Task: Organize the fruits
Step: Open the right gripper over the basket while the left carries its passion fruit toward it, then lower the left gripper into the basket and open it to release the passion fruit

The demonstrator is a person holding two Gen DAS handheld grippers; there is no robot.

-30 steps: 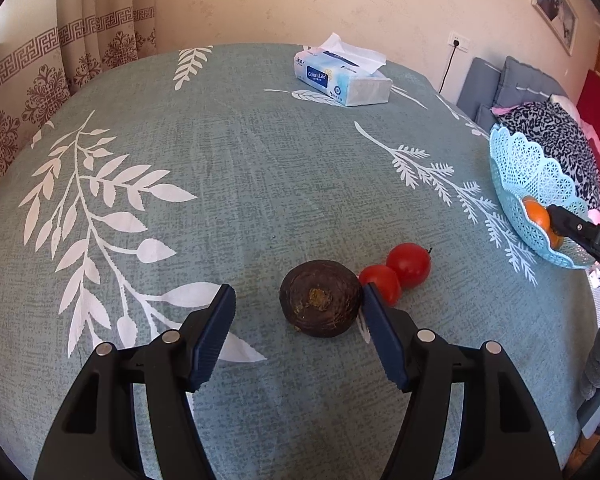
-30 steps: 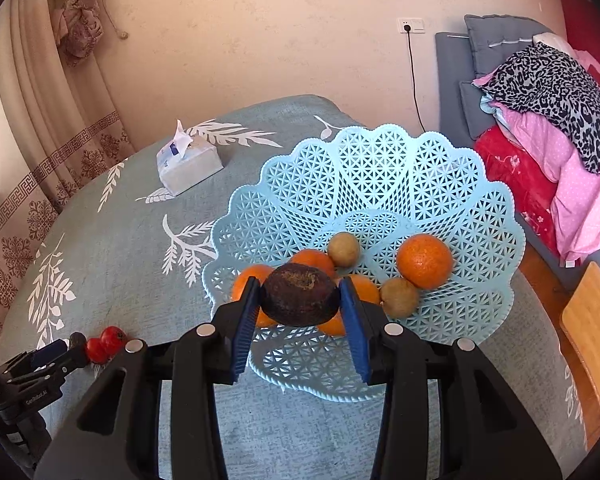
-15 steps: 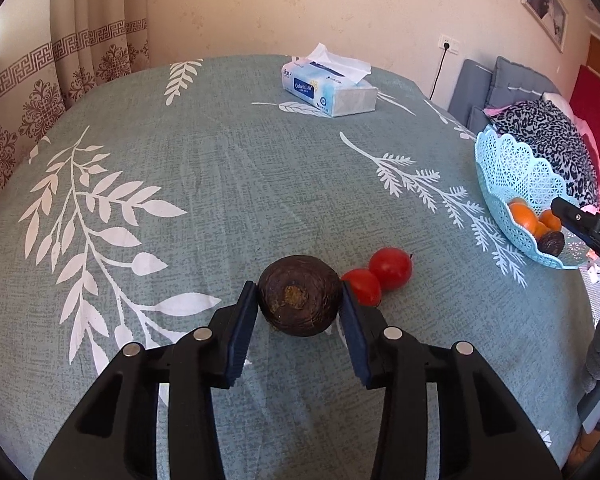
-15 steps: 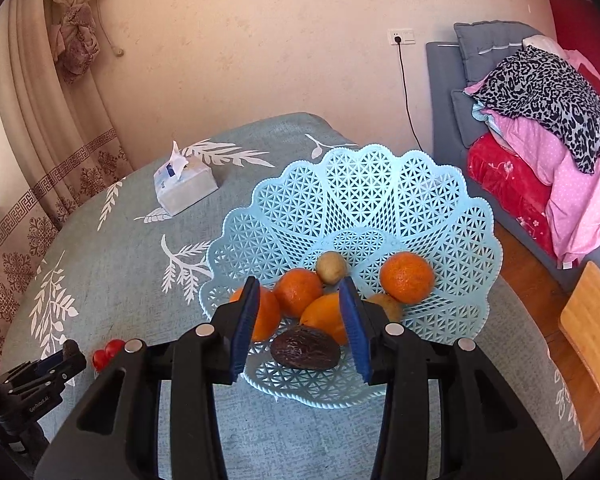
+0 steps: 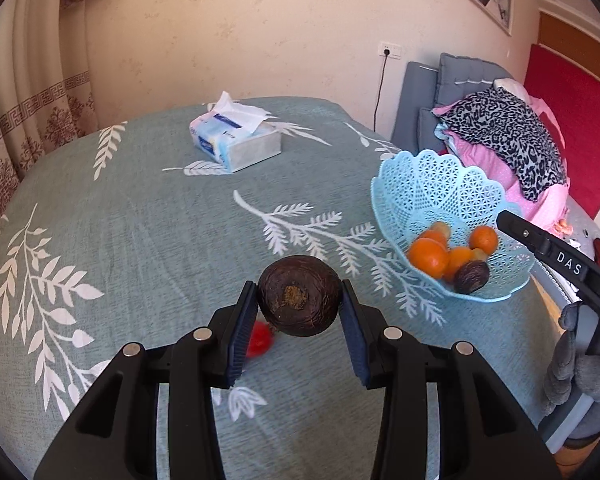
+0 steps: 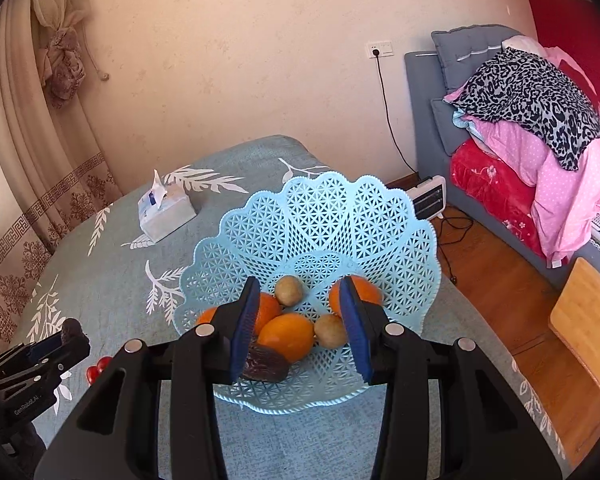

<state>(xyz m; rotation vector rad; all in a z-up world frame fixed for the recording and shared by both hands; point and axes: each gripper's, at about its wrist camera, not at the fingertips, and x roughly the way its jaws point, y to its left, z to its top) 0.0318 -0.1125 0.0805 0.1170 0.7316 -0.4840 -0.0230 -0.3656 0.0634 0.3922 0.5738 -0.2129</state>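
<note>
We've got a grey-green tablecloth (image 5: 148, 216) with white leaf sprigs, a pale blue lattice basket (image 6: 316, 232) of oranges (image 6: 286, 336), a dark brown wrinkly fruit (image 5: 299, 295), red tomatoes (image 6: 96, 369), a leopard-print cloth (image 6: 528, 92) over pink polka-dot bedding (image 6: 556, 176).

We read "DAS" in white letters on the black body of the right gripper (image 5: 556, 256) in the left wrist view. On the left gripper (image 6: 32, 364), the right wrist view shows "GenRobot.AI". The tissue box (image 5: 236, 144) carries blue print too blurred to read.
</note>
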